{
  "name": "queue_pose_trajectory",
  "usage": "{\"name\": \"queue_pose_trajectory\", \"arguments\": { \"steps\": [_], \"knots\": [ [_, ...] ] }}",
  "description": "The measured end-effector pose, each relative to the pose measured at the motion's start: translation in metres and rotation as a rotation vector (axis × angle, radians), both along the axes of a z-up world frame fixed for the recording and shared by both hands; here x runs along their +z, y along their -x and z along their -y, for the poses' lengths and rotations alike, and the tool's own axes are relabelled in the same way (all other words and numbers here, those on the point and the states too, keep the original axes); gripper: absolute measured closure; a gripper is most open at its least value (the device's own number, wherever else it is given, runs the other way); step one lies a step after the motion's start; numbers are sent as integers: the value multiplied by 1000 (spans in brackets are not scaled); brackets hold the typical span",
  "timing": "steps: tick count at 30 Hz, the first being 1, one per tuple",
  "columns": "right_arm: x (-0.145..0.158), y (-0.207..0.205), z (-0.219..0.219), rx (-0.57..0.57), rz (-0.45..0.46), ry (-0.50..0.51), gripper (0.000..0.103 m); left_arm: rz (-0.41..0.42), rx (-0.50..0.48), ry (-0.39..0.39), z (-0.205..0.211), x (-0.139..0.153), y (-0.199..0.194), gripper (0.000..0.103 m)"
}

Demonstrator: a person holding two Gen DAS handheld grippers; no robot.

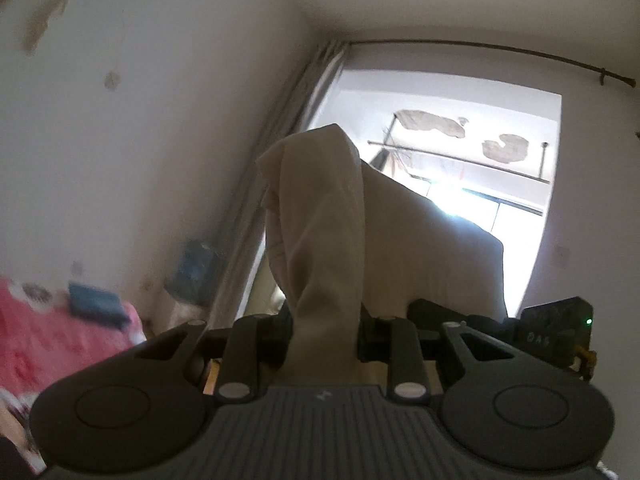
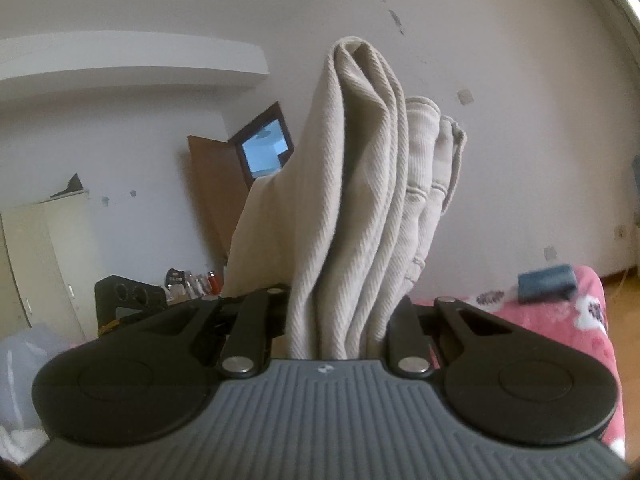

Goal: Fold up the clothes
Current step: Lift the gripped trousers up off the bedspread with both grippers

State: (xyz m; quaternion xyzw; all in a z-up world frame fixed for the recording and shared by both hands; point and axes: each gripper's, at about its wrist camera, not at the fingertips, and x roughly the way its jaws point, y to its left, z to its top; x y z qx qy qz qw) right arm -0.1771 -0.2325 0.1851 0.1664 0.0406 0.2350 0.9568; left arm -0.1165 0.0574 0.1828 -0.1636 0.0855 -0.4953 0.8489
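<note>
One beige garment (image 1: 324,240) rises toward 12 o'clock from both grippers. The left gripper (image 1: 324,332) and the right gripper (image 2: 344,320) each have their jaws closed on bunched fabric. "DAS" marks a black device (image 1: 556,332) at 3 o'clock.

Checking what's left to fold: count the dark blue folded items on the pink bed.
1: a dark blue folded item lies near the far edge of the pink bed. Others may be hidden behind the held beige garment.
</note>
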Motion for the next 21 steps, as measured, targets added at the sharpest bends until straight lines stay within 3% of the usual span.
{"name": "queue_pose_trajectory", "arguments": {
  "steps": [3, 9, 13, 16, 21],
  "knots": [
    [31, -22, 3, 4, 10, 18, 86, 14, 48, -19, 8, 36, -10, 75],
    [84, -94, 28, -9, 5, 17, 87, 45, 103, -89, 41, 83, -74, 75],
    [87, -160, 50, -16, 1, 21, 87, 49, 155, -67, 59, 62, -137, 75],
    [65, -228, 68, 7, 1, 22, 87, 59, 214, -57, 69, 28, -192, 75],
    [5, -354, 103, 31, -51, 30, 87, -7, 223, -92, 90, -34, -308, 75]
  ]
}}
